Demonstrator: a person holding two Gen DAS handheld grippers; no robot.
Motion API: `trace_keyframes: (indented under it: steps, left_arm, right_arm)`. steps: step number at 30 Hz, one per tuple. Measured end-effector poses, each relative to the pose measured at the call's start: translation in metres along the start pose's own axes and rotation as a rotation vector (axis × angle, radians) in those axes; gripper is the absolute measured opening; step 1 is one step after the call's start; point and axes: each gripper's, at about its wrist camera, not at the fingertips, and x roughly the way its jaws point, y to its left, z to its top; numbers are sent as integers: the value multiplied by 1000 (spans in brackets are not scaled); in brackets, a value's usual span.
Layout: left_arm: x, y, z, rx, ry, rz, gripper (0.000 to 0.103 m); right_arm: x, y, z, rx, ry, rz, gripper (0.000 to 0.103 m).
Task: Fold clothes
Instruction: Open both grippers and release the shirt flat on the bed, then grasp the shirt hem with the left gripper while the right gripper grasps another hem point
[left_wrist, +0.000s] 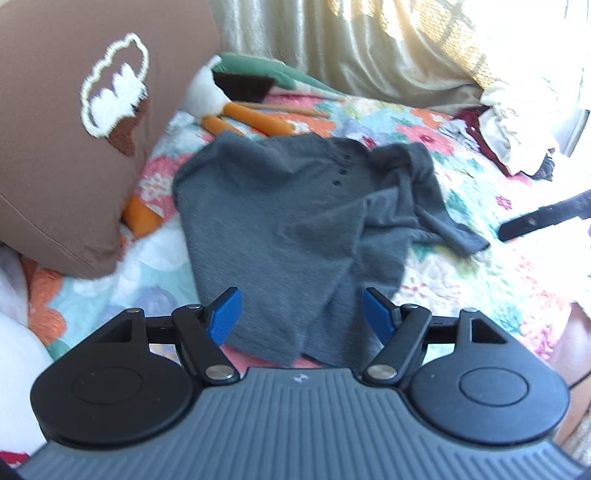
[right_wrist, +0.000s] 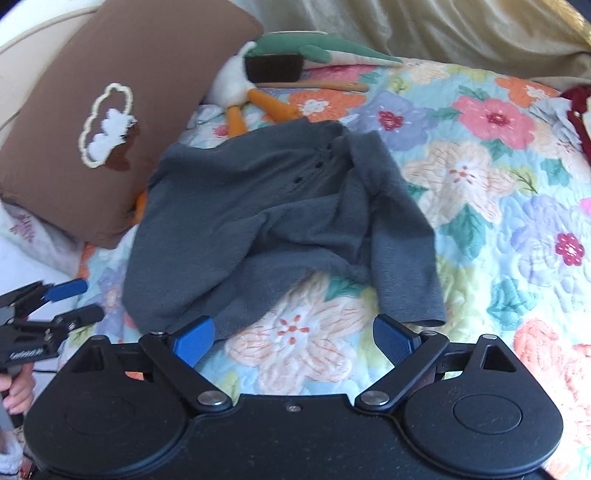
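Observation:
A dark grey buttoned top (left_wrist: 288, 206) lies rumpled on a floral quilt (left_wrist: 461, 273), one sleeve flopped across toward the right. My left gripper (left_wrist: 301, 306) hovers open over the top's near hem, its blue pads apart on either side of the cloth and not pressing it. In the right wrist view the same top (right_wrist: 240, 221) spreads ahead, its sleeve cuff ending near the right finger. My right gripper (right_wrist: 293, 328) stands wide open above bare quilt (right_wrist: 498, 221), with nothing between the pads. The left gripper (right_wrist: 74, 299) shows at the left edge, held by a hand.
A brown pillow (right_wrist: 110, 110) leans at the left beside the top. A stuffed duck toy (right_wrist: 258, 81) lies beyond it. Pale curtains (left_wrist: 369, 44) hang at the back. More clothes (left_wrist: 509, 125) are heaped at the far right. A black bar (left_wrist: 535, 219) reaches in from the right edge.

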Motion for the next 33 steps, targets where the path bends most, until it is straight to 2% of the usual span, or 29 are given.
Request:
trace_keyframes:
  steps: [5,10,12,13,15,17,19,20,23,25,27,28,29,30,31,33]
  left_arm:
    - [11,-10,-7,64,19,-10,72]
    - [39,-18,-21,179,17,11,72]
    - [44,-21,-25,192,-1,-31,67]
    - [45,-23,-27,207,-16,-47,60]
    - [50,-34,-31,264,-38,-54,60]
    - [62,-45,-32,299,-16,-55,61]
    - [75,-53,-31,297,30,-77,64]
    - [80,-55,-30,290,49,-94,64]
    - [90,-59,-30,270,75,-144,68]
    - [98,-62,-32,273,65,-129,68]
    - [107,-65,-34,284,60,-111,61]
    - [113,-65,-35,285,68,-100,35]
    - [118,-65,-35,285,78,-89,16]
    - [121,-62,-35,253,83,-89,4]
    - [123,-58,-34,216,88,-89,4]
    - [124,-51,-32,146,86,-96,4]
  right_arm:
    - [3,-7,-3,22,-6,-3,96]
    - [-2,-7,-5,-50,-106,15,95]
    - [0,-12,-2,-57,-133,28,95]
    - [3,-14,0,-65,-143,20,94]
    - [13,-16,3,-113,-155,-37,94]
    - [32,-15,2,-234,-159,-153,94]
    - [52,-20,0,-292,-133,-260,94]
    - [61,-25,-1,-288,-113,-287,94]
    - [79,-45,5,-203,-37,-256,94]
    - [86,-53,12,-145,3,-254,94]
    - [89,-60,17,-118,-4,-239,94]
    - [91,-62,18,-116,-5,-231,94]
    - [95,-64,19,-120,-3,-224,78]
    - [99,-63,18,-140,6,-229,65]
    - [104,-61,16,-169,21,-243,48]
    - [107,-56,12,-220,1,-268,35]
